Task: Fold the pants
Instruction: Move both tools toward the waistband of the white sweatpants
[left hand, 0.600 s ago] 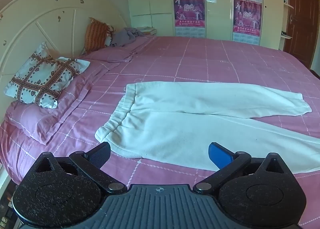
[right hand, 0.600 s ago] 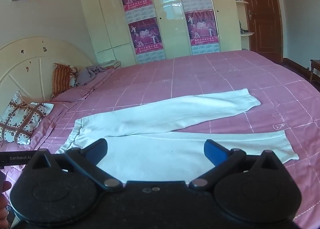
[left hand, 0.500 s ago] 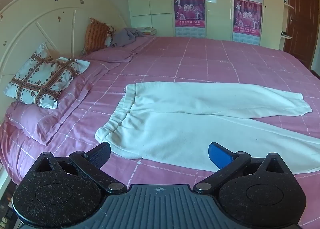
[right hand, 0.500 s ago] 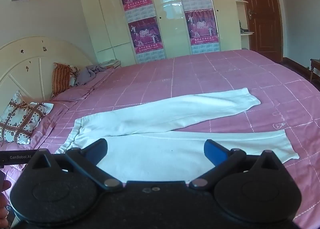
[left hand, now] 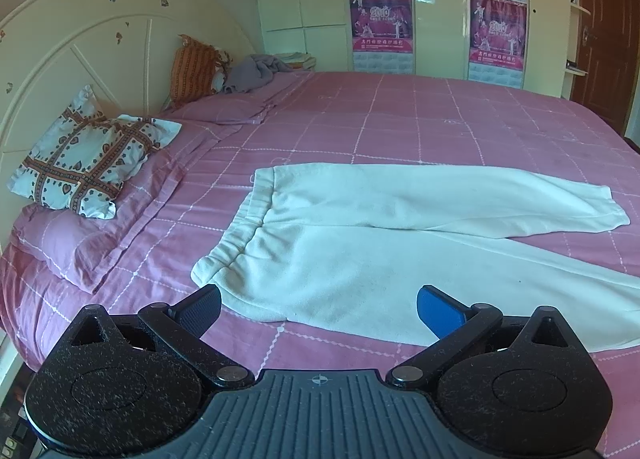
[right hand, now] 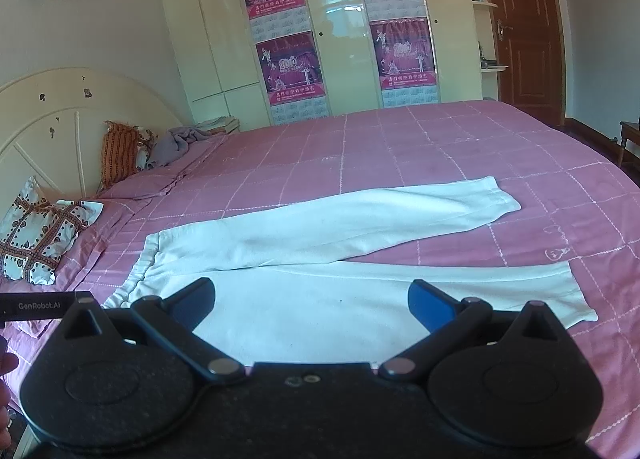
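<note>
White pants (left hand: 360, 251) lie flat on the pink bedspread (left hand: 400, 119), waistband to the left, both legs spread apart and pointing right. They also show in the right wrist view (right hand: 320, 259), where the far leg angles up to the right and the near leg ends at a cuff on the right. My left gripper (left hand: 318, 309) is open and empty, held above the near edge of the pants by the waistband. My right gripper (right hand: 312, 305) is open and empty, held above the near leg.
A patterned pillow (left hand: 88, 163) lies on a pink pillow at the left by the white headboard (left hand: 100, 59). An orange cushion (left hand: 192, 67) and a grey cloth (left hand: 256, 71) sit at the far left corner. A wardrobe (right hand: 320, 39) and a brown door (right hand: 520, 31) stand behind the bed.
</note>
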The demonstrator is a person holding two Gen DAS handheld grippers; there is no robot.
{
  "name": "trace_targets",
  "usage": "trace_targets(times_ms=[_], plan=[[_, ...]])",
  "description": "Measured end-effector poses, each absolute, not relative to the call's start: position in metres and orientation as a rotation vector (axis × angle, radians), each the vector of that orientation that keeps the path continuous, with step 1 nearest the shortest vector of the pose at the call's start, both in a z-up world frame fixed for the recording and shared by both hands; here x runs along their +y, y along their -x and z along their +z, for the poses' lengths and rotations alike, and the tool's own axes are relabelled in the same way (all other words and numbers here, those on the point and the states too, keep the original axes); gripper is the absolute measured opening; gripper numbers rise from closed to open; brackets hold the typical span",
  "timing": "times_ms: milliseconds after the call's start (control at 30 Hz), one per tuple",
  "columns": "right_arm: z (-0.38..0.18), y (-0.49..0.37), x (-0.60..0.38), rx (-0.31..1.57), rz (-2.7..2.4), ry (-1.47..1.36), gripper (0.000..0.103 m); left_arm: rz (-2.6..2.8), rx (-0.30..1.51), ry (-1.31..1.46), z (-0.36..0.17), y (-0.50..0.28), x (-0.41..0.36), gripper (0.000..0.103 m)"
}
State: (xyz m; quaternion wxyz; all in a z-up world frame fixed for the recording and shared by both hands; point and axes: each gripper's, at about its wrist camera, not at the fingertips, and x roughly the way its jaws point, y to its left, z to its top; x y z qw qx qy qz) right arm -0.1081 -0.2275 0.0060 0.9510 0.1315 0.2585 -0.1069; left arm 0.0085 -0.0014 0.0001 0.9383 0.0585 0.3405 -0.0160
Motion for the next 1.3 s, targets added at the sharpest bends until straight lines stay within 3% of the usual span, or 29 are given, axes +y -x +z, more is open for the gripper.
trace_targets(times_ms=[1033,1300], plan=[[0.002,0.101,-0.224,0.528,-0.213,-0.251,0.103,-0.018,0.782,-0.128,-0.006,-0.03,0.006,0.103],[-0.004,0.091,-0.226,0.549,-0.207,-0.237,0.103,-0.017,0.735,-0.11,-0.011,-0.046,0.01,0.103]])
